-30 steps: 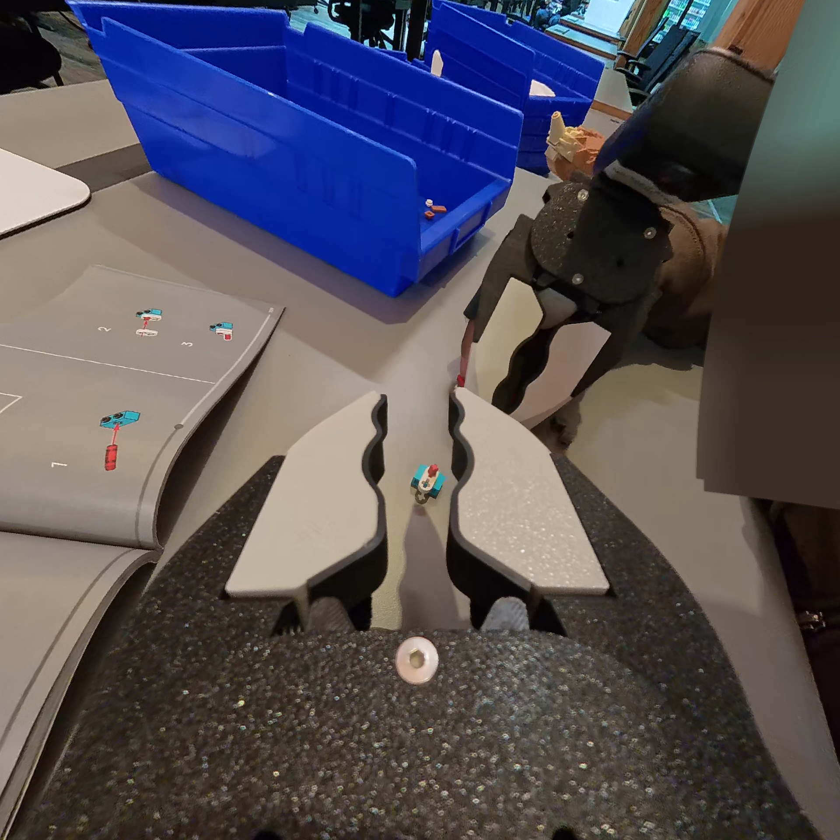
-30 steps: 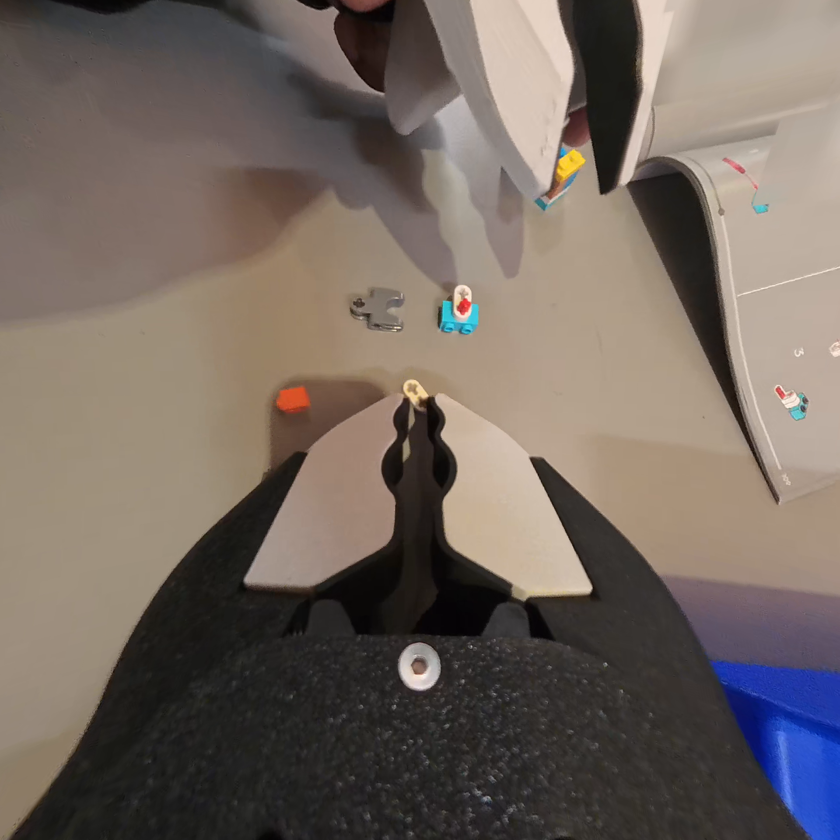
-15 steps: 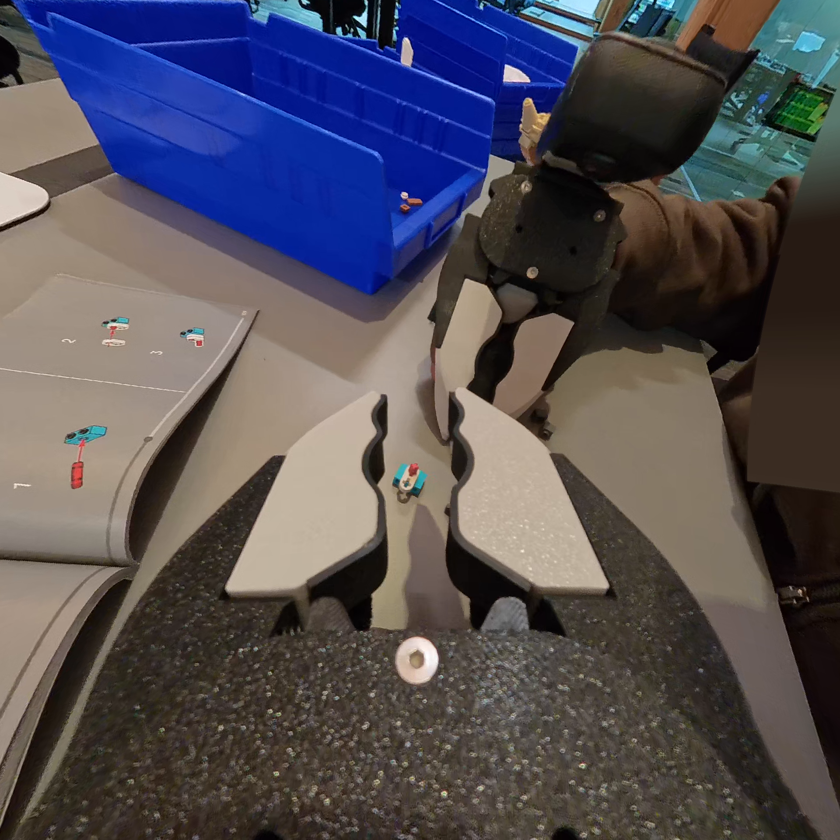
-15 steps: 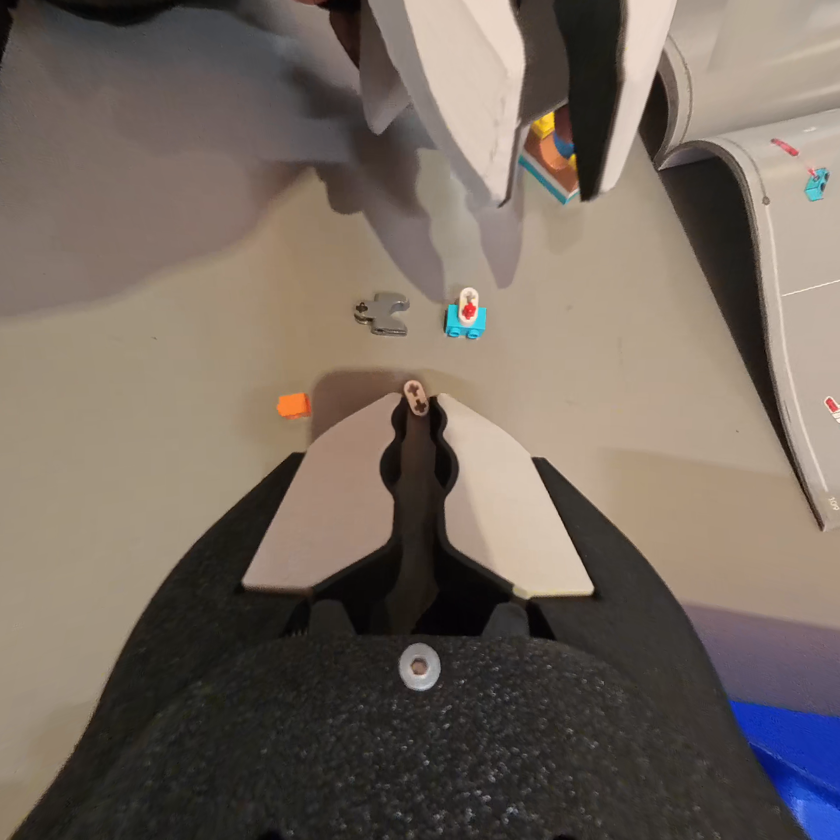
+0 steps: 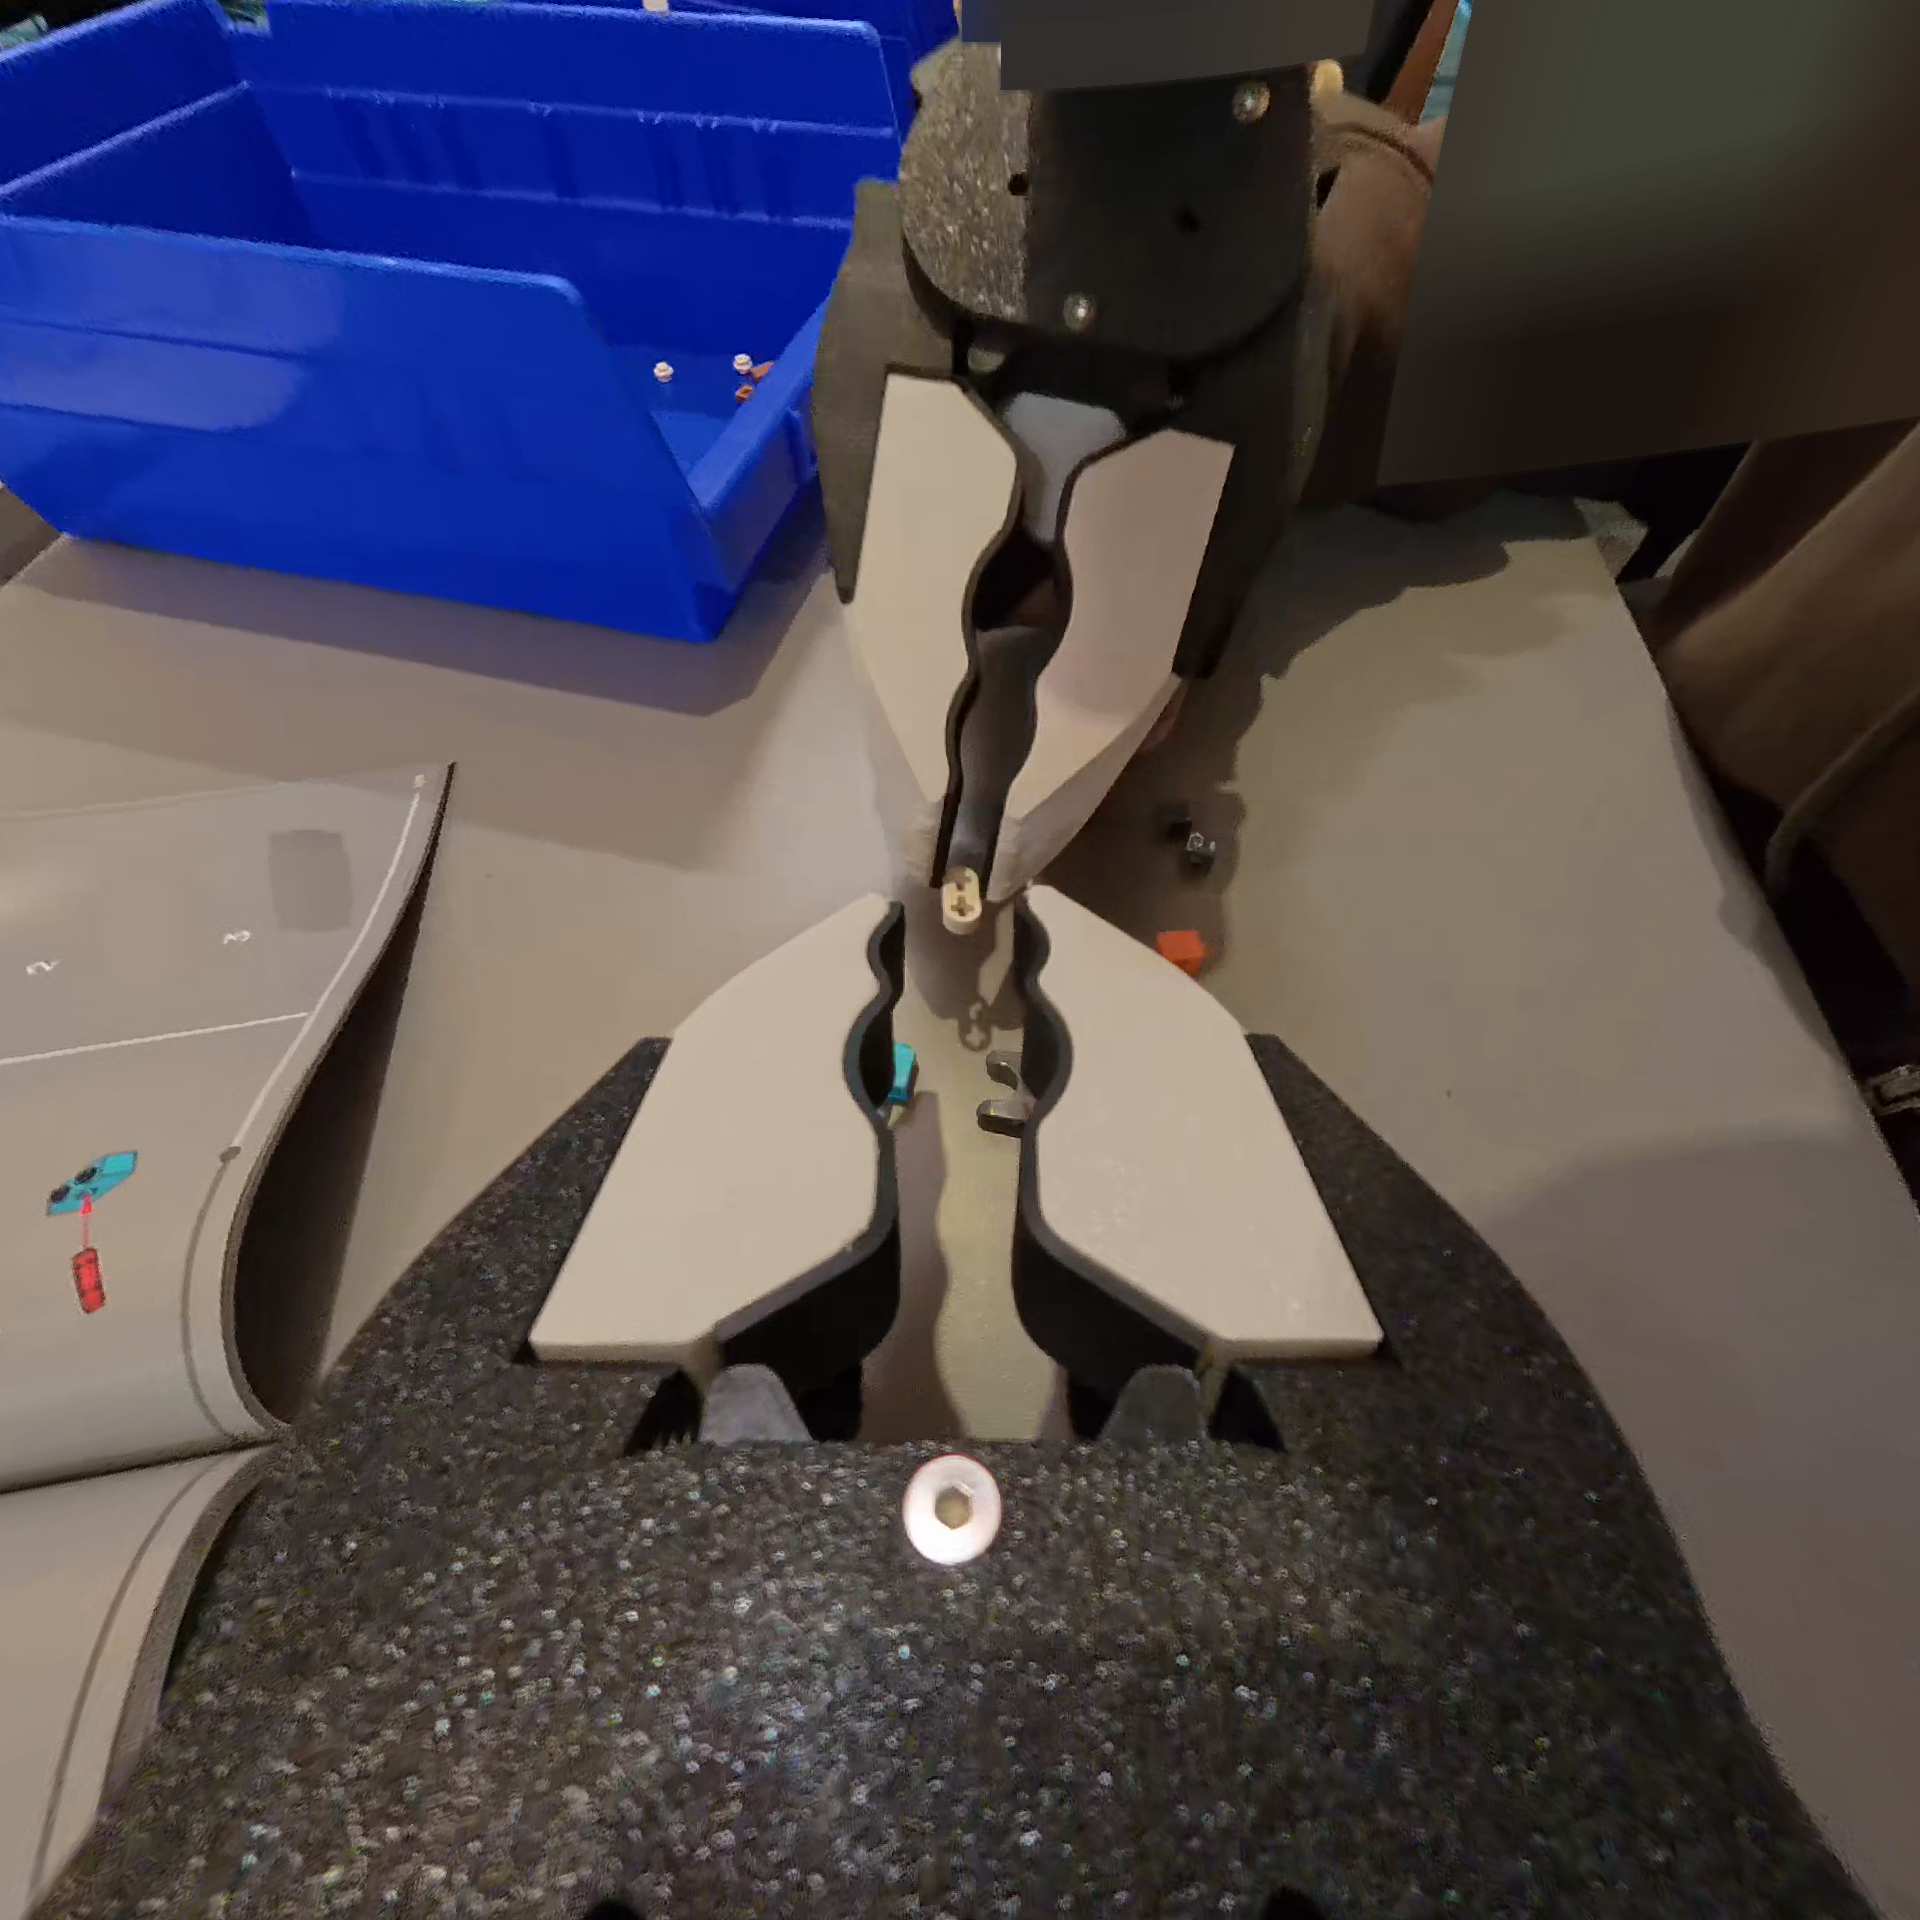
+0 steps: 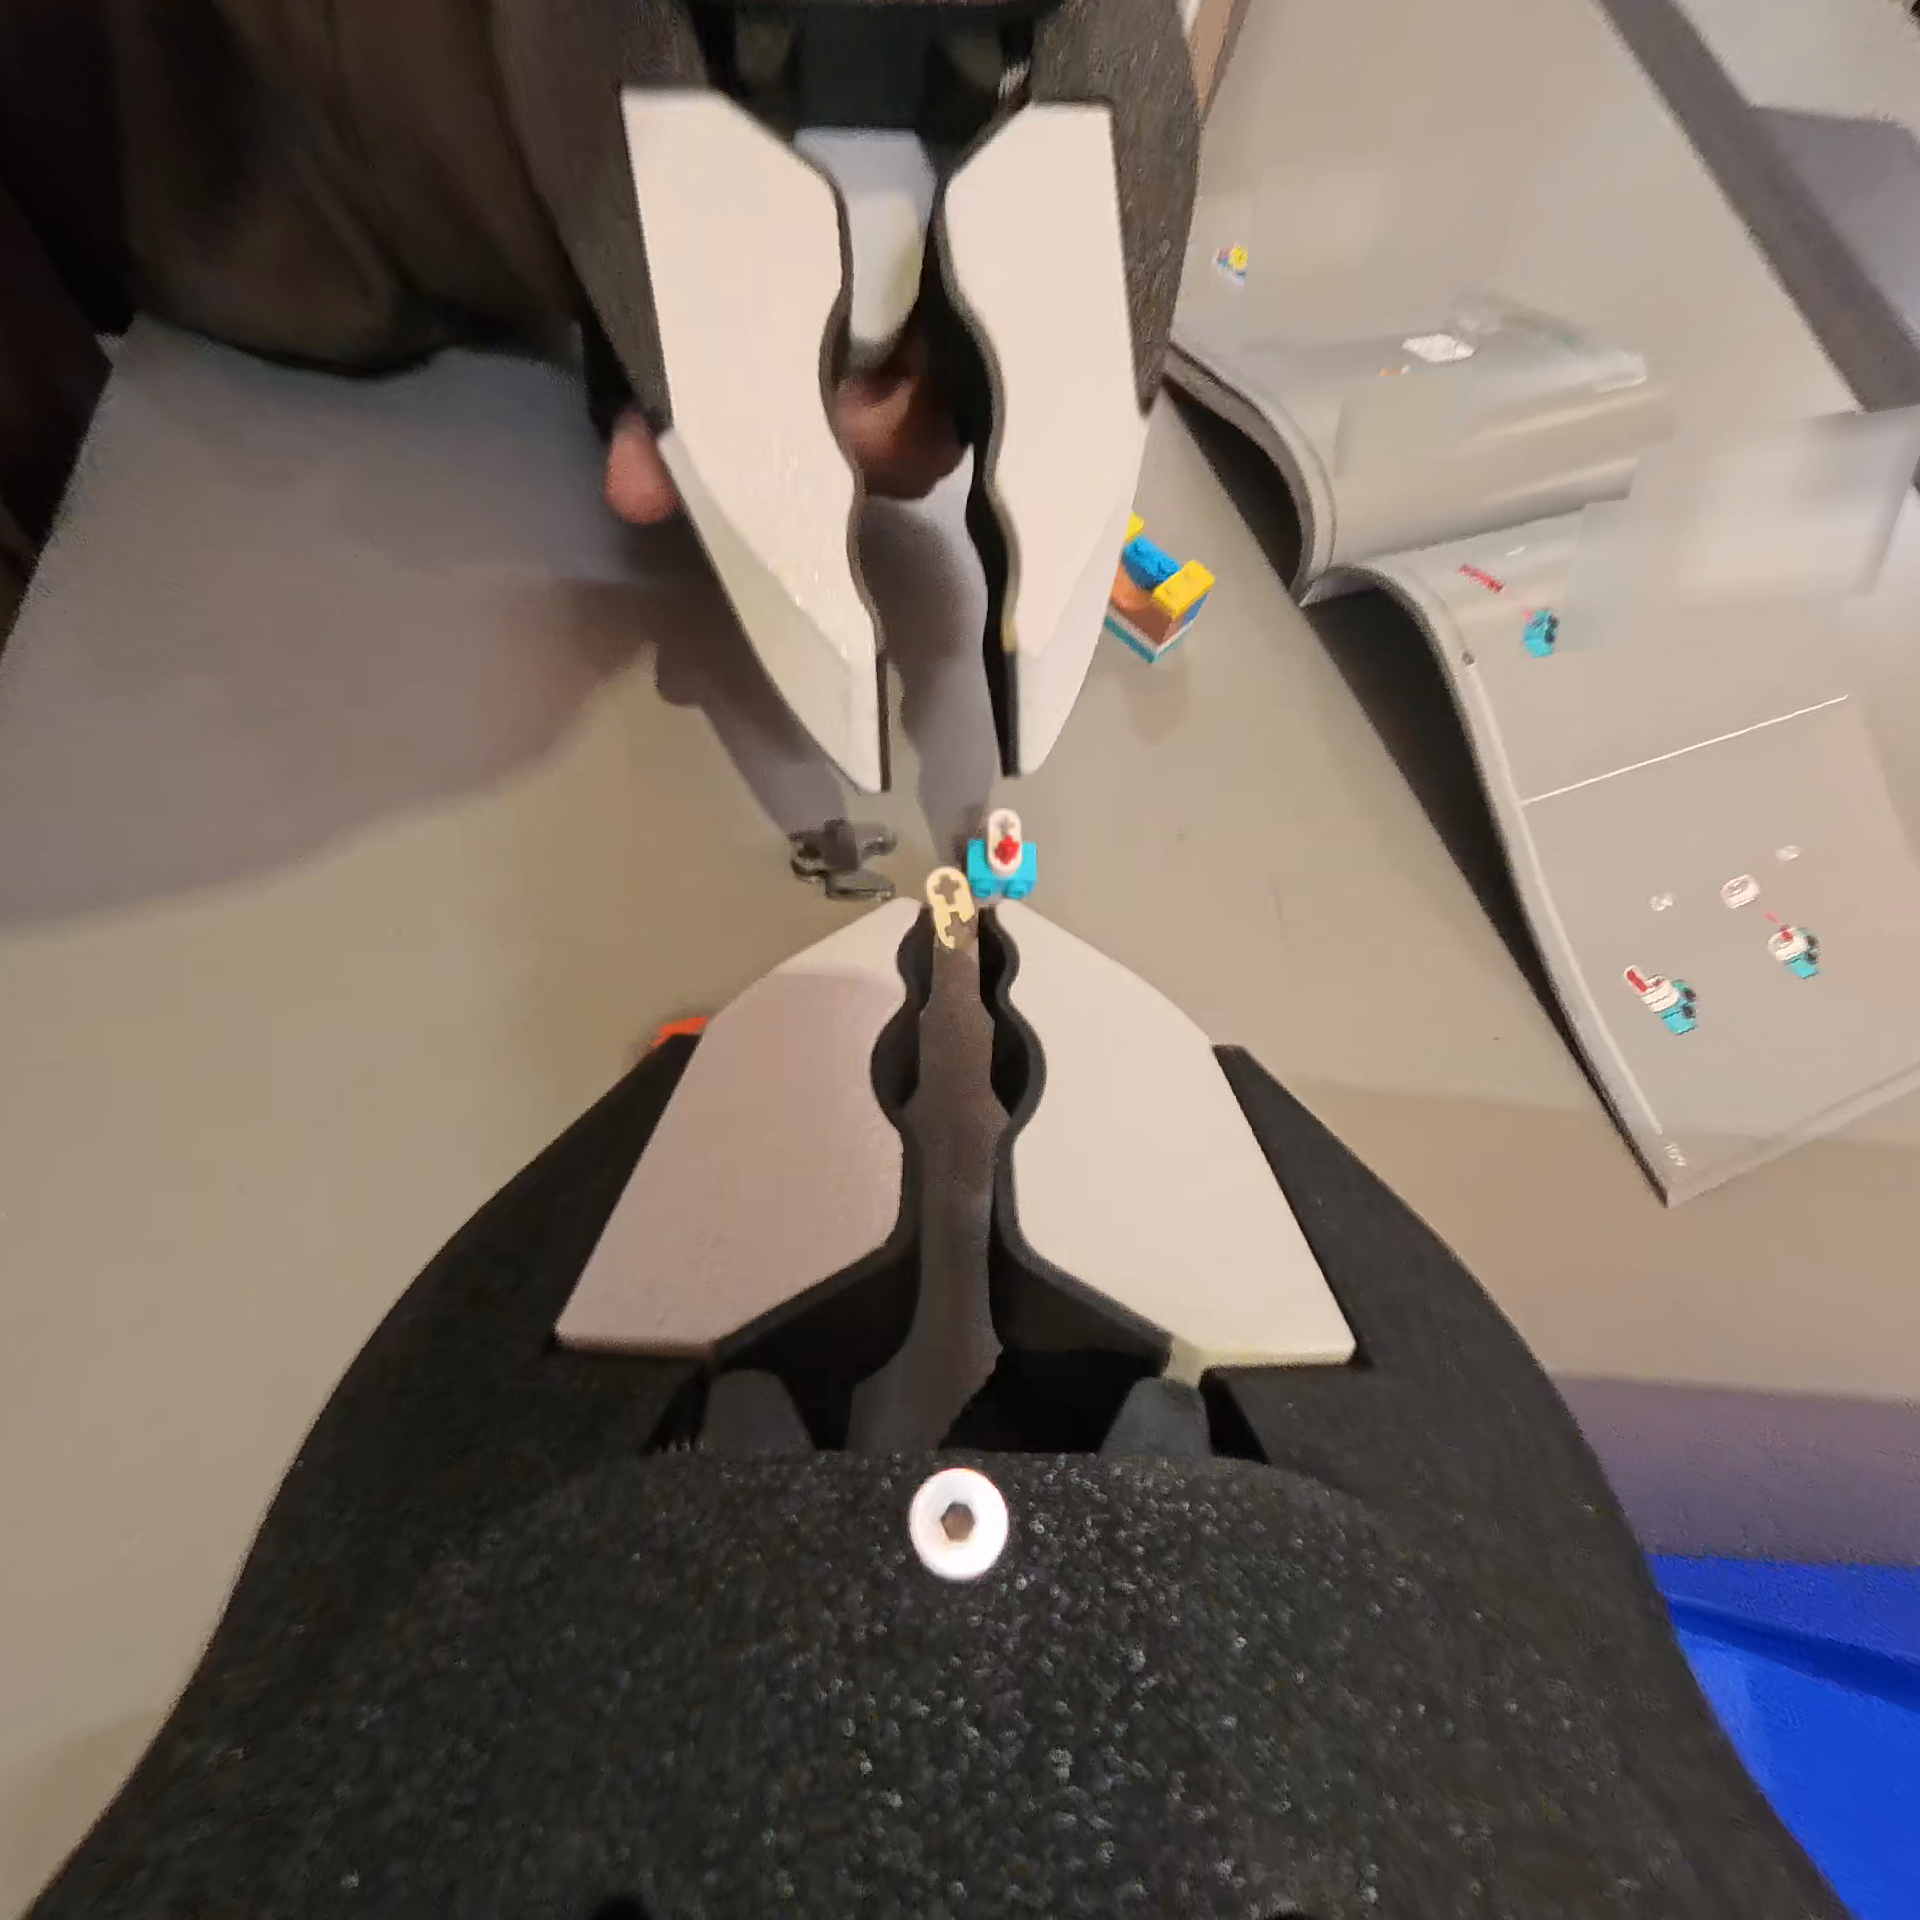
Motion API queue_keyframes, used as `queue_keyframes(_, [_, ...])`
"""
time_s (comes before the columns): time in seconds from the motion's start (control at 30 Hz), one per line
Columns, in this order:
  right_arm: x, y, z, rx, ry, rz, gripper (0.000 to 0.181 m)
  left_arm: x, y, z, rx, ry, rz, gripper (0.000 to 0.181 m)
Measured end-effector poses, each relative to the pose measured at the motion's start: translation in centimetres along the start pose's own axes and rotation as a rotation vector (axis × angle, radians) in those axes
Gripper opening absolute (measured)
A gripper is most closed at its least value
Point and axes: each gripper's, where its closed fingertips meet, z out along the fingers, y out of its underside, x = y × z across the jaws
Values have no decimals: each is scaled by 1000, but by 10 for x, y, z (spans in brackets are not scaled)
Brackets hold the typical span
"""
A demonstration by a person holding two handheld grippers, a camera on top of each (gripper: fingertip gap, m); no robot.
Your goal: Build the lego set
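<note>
A small teal brick (image 6: 1000,860) with a red pin and a white piece on it sits on the grey table. It also shows in the left wrist view (image 5: 902,1075), half hidden by my left finger. My right gripper (image 6: 953,920) is shut on a small tan beam (image 6: 951,902), held just short of the teal brick. My left gripper (image 5: 958,912) is open and empty, low over the table, with its fingers either side of the teal brick and a dark grey piece (image 5: 1003,1091). The grippers face each other tip to tip. In the left wrist view the right gripper (image 5: 977,878) holds the tan beam (image 5: 961,902) at my left fingertips.
An orange brick (image 5: 1179,948) and a small black part (image 5: 1190,831) lie to the right. A small multicoloured brick assembly (image 6: 1153,592) stands near the open instruction booklet (image 6: 1662,883). A blue bin (image 5: 416,364) holding a few small parts stands behind. A person's brown sleeve (image 5: 1787,675) is at the right.
The two grippers have closed in until their tips nearly meet. My left gripper has moved forward over the teal brick. The right gripper has carried the tan beam up to the brick.
</note>
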Motion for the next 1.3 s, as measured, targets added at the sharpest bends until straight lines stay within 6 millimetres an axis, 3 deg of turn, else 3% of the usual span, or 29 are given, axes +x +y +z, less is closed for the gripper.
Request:
queue_keyframes(0.27, [-3,-15,-2,55,17,-6,8,1,0,2,-6,-28,70,13])
queue_keyframes(0.7, [-2,-20,-2,94,12,17,8,2,1,1,-4,-25,126,7])
queue_keyframes(0.9, [5,-3,11,26,0,58,27,-17,16,-14,-68,-58,94,7])
queue_keyframes(1.07, [15,10,27,-66,30,23,28,-22,21,-18,-70,-41,61,7])
queue_keyframes(1.3, [12,13,36,-120,-31,28,26,-18,26,-15,-77,-12,55,7])
